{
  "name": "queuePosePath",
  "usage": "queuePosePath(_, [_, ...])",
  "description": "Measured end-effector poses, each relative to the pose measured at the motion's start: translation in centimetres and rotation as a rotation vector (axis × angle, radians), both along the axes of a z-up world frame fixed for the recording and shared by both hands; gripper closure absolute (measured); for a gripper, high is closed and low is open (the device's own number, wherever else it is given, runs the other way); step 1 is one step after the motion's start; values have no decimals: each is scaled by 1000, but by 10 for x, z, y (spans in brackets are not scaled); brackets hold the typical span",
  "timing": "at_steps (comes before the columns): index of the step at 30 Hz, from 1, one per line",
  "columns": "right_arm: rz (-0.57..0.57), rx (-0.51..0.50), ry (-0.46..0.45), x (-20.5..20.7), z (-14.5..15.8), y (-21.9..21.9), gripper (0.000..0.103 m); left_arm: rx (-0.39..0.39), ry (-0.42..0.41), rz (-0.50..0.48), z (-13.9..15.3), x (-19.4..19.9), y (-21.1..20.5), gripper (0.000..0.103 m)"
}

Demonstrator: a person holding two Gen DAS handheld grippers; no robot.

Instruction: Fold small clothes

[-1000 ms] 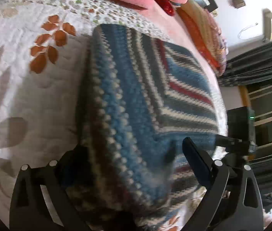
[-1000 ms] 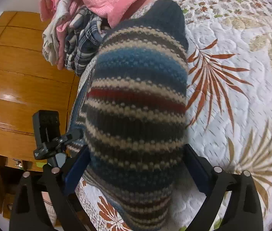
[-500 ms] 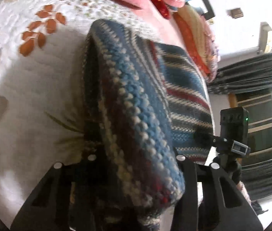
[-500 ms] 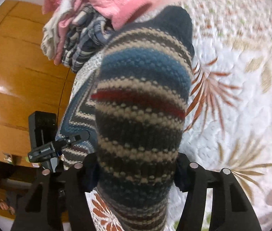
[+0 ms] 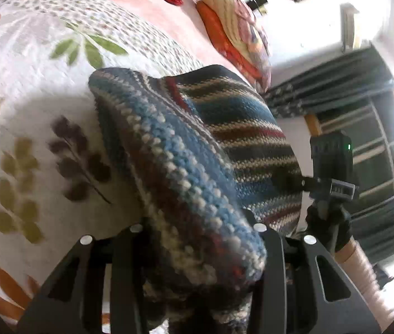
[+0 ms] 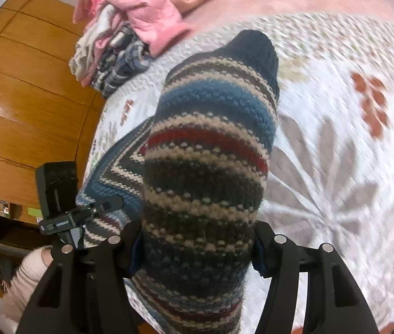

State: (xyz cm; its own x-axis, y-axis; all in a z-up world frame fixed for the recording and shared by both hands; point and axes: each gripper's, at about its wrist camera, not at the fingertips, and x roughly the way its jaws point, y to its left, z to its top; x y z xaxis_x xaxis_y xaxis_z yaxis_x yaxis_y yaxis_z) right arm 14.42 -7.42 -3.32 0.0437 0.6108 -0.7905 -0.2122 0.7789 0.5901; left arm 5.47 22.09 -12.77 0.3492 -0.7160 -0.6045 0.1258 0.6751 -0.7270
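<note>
Between the closed fingers of the left tongs (image 5: 197,253) sat one thick edge of a striped knitted garment (image 5: 185,167), blue, cream, brown and red. The right tongs (image 6: 197,239) were clamped on another part of the same knit, which bulged up between the two tools and trailed forward onto the bed. Just past the tongs lay a white quilt (image 5: 29,117) printed with leaves, the garment's far end resting on it. Further off, beyond the right tongs, a heap of pink and checked clothes (image 6: 130,41) waited near a wooden wardrobe (image 6: 24,111). I judged a fold was under way: to do it well, both tongs should keep an even grip, travel together at one height, and lay the raised edge squarely over the resting part without twisting the bulky wool.
</note>
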Motion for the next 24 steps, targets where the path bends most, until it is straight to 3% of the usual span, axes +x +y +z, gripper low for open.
queuePosePath(6, [11,-45,50,-14,-30,-22,41,55,6,15,-24,0,-24,64])
queuePosePath(14, [-2,-95,79,-12,-66,-23,34,80,-3,27,-33,-4,-20,49])
queuePosePath(20, [-24,-113,73,-14,-69,-17,28,134,-29,43,-39,-8,-16,38])
queuePosePath(24, [-45,-152,73,-17,-63,-19,16,171,9,57,-34,-8,-15,33])
